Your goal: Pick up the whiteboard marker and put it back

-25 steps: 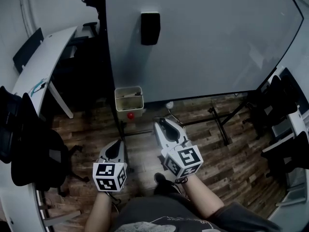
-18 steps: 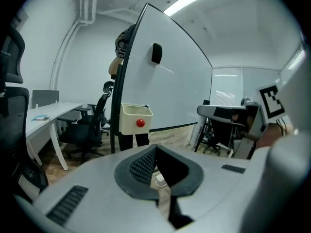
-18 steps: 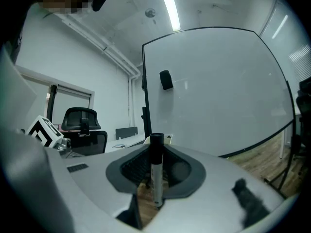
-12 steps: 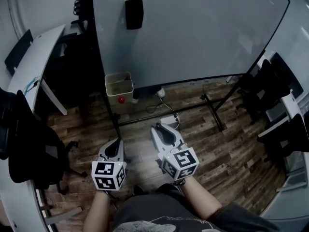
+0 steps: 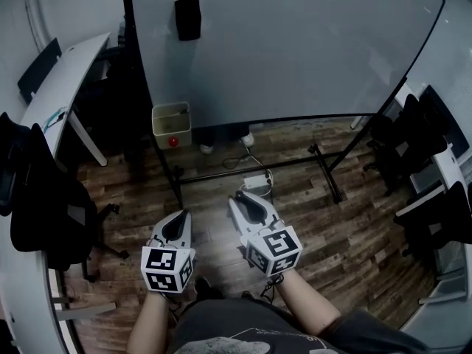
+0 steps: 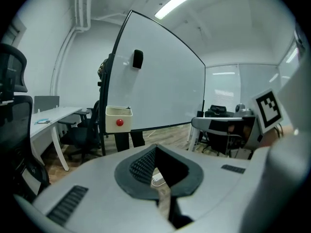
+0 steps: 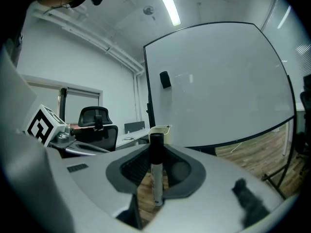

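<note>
Right gripper view shows your right tongs [image 7: 156, 152] clamped on the whiteboard marker [image 7: 156, 178], black cap at the tips. Your left tongs [image 6: 160, 174] are closed and empty. Step nearer the cream holder box [image 5: 171, 121] at the whiteboard's [image 5: 295, 43] lower left corner, then lower the marker in squarely

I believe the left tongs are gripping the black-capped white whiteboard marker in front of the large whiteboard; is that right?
Not quite: the right tongs grip the black-capped white whiteboard marker, as the right gripper view shows; the left tongs hold nothing. The large whiteboard does stand ahead.
</note>
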A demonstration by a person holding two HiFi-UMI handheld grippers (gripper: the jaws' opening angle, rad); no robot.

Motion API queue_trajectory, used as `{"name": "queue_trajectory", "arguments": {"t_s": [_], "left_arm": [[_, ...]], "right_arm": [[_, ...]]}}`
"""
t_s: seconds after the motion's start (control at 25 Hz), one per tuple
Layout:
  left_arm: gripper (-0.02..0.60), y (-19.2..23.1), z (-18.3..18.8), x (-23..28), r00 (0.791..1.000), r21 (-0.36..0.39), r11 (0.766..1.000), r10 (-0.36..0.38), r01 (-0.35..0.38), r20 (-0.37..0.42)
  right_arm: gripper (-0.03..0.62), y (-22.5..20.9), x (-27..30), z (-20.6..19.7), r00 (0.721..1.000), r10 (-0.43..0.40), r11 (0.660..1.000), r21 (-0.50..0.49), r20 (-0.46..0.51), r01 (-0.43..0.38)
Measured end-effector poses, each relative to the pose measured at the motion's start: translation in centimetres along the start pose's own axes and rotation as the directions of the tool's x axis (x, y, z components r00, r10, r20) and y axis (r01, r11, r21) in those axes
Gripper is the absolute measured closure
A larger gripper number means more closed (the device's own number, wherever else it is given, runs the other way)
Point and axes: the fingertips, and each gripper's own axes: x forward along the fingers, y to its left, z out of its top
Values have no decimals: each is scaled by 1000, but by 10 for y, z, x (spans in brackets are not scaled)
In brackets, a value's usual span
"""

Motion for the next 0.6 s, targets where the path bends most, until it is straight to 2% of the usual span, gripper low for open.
{"name": "queue_trajectory", "arguments": {"t_s": [0.08,0.28,0.6], "left_arm": [[569,-12,-5,-5,1000,2,1000,13,-13,-5],[569,-28,-10,-18,998,-55,996,68,-68,13],[569,-46,-14,-33,994,-50,993,104,-103,21]], "right_arm": [[508,-1,-11,-4,1000,15,1000,0,-7,-15],[508,-2,-31,-8,999,53,999,-1,-14,-53],[508,4,-49,-6,995,96,995,-11,-5,-96]]}}
